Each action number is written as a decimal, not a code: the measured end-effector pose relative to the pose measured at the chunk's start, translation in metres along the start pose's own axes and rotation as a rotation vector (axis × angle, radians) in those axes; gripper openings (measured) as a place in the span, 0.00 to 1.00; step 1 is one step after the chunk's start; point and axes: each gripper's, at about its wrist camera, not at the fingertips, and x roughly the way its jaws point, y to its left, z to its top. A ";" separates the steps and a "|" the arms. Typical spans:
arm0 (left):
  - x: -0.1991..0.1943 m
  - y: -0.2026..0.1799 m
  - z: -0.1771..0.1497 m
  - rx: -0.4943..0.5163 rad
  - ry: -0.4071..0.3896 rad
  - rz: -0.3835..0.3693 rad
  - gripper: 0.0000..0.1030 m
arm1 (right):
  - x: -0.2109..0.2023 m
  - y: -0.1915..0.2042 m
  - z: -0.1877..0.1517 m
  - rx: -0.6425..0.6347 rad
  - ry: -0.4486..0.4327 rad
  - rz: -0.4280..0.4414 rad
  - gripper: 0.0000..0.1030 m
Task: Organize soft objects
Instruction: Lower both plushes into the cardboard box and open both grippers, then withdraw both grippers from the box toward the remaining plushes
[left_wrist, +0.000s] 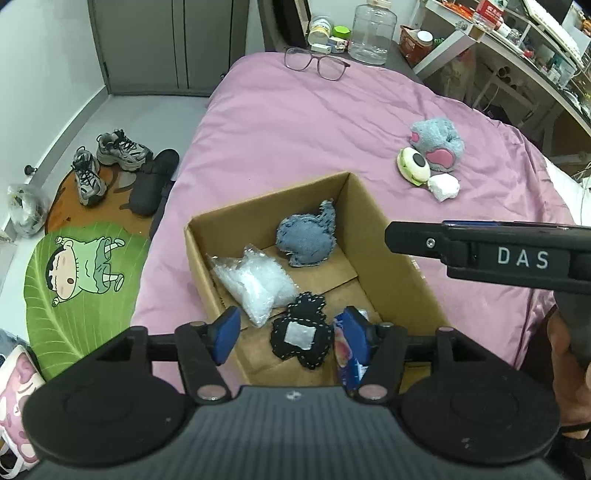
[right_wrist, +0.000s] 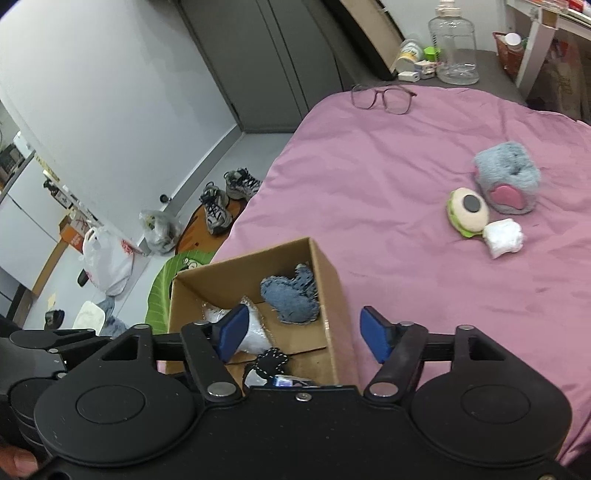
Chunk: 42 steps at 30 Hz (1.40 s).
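An open cardboard box (left_wrist: 391, 266) (right_wrist: 332, 288) sits on the pink bed. Inside lie a blue denim toy (left_wrist: 306, 236) (right_wrist: 290, 299), a clear plastic bag (left_wrist: 255, 280) (right_wrist: 255, 328), a black stitched toy (left_wrist: 301, 334) (right_wrist: 271, 360) and a blue packet (left_wrist: 345, 350). My left gripper (left_wrist: 291, 332) is open and empty above the box's near end. My right gripper (right_wrist: 303, 330) is open and empty over the box's right wall; its body (left_wrist: 480, 254) shows in the left wrist view. On the bed lie a grey-blue plush (left_wrist: 437, 142) (right_wrist: 506, 177), a cream round toy (left_wrist: 413, 164) (right_wrist: 469, 214) and a white wad (left_wrist: 443, 186) (right_wrist: 502, 236).
Glasses (left_wrist: 317, 62) (right_wrist: 384, 98) lie at the bed's far end, near a clear jar (left_wrist: 373, 33) (right_wrist: 456, 48) on a dark stand. Shoes (left_wrist: 110, 158) (right_wrist: 225, 199) and a green mat (left_wrist: 81, 284) are on the floor left of the bed. Cluttered shelves (left_wrist: 517, 44) stand far right.
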 end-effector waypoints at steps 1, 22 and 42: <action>-0.001 -0.003 0.002 0.002 -0.001 0.000 0.63 | -0.002 -0.003 0.001 0.004 -0.003 0.001 0.67; -0.011 -0.063 0.037 0.029 -0.008 0.059 0.71 | -0.045 -0.086 0.011 0.107 -0.067 -0.010 0.94; 0.008 -0.111 0.077 0.027 -0.034 0.040 1.00 | -0.049 -0.159 0.019 0.176 -0.068 -0.022 0.97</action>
